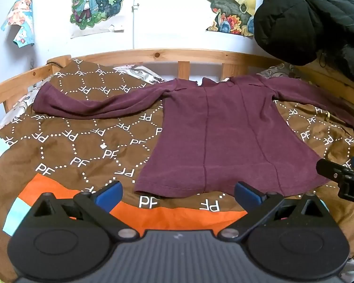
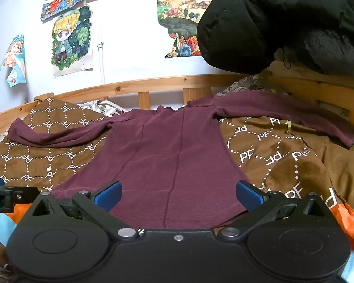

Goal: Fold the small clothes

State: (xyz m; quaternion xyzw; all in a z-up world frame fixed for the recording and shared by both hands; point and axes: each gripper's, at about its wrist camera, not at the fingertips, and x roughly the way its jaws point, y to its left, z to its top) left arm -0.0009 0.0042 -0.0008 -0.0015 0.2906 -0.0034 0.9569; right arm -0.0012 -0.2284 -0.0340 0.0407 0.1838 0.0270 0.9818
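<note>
I have both tools hovering at the near edge of the bed, and neither holds anything. The left gripper (image 1: 178,194) has its blue fingers (image 1: 108,194) spread as wide as they go, with only the hem of the maroon long-sleeved top (image 1: 224,132) and a strip of bedspread showing between them. The right gripper (image 2: 179,195) is just as wide apart, its fingers (image 2: 107,194) framing the middle of the hem (image 2: 177,221), which lies just ahead of the tips; I cannot tell whether they touch the cloth.

The top lies flat on its front or back on the brown PF-patterned bedspread (image 1: 82,146), neck away from me, with the left sleeve (image 1: 87,103) stretched out ahead and to the left of my left fingers and the right sleeve (image 2: 295,120) ahead and to the right of my right fingers. I judge it was laid out this way so that the sleeves can be folded in first; no fold has been made yet.

Beyond the neckline stands the wooden bed rail (image 1: 153,54), close behind the collar. A black padded jacket (image 2: 283,23) hangs over the far right corner, above the right sleeve's end, and could crowd my reach there. Cartoon posters (image 1: 96,2) hang on the wall, well clear. The bedspread is rumpled, so the cloth may drag.
</note>
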